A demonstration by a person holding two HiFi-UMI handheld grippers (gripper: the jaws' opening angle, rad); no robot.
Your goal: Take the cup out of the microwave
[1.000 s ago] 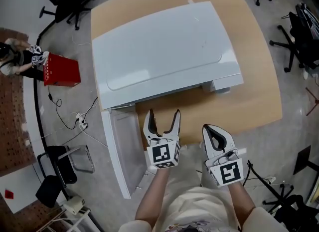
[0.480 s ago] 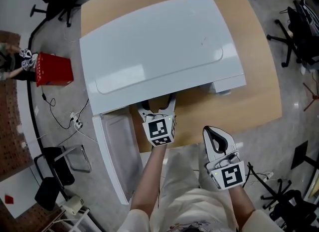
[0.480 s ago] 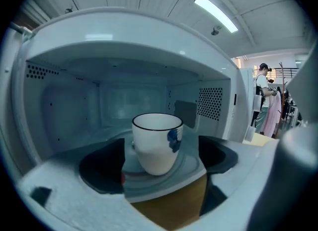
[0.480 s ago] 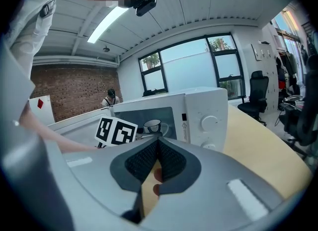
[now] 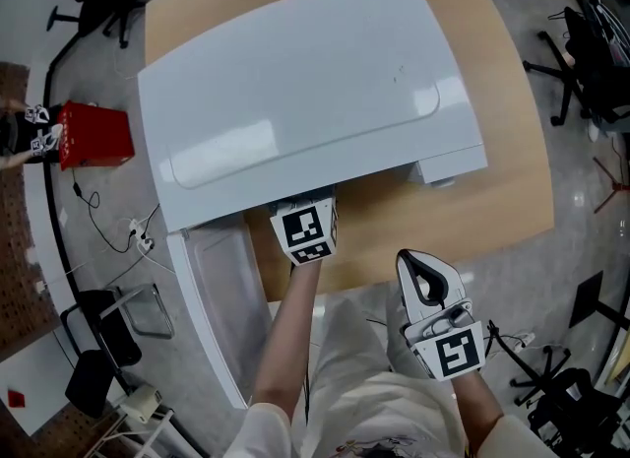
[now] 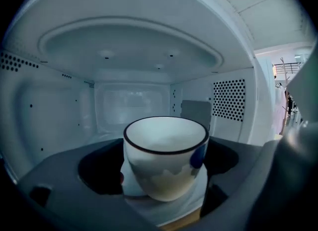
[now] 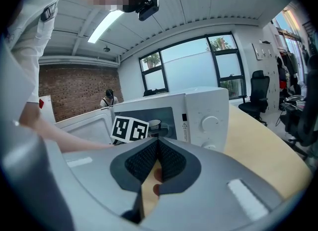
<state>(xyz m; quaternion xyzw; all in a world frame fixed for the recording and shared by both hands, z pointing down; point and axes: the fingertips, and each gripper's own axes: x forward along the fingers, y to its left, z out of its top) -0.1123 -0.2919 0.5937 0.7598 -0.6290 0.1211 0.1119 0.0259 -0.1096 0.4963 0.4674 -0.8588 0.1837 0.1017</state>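
Observation:
A white cup (image 6: 165, 158) with a dark rim and blue and tan markings stands inside the white microwave (image 5: 305, 82), whose door (image 5: 212, 298) hangs open to the left. My left gripper (image 6: 161, 168) reaches into the cavity, and its jaws are opening, one on each side of the cup with gaps showing. In the head view only its marker cube (image 5: 305, 232) shows, since the microwave's top hides the fingers. My right gripper (image 5: 426, 274) hovers shut and empty off the table's front edge. The right gripper view shows the cup (image 7: 154, 124) small inside the oven.
The microwave sits on a round wooden table (image 5: 492, 190). A red box (image 5: 94, 136) and cables lie on the floor at left. Office chairs (image 5: 581, 62) stand at right, and a black chair (image 5: 108, 348) at lower left. A person (image 7: 109, 97) stands far behind.
My left gripper has gone forward from the table's front edge into the microwave, so its fingers are now hidden under the top. The right gripper has stayed put.

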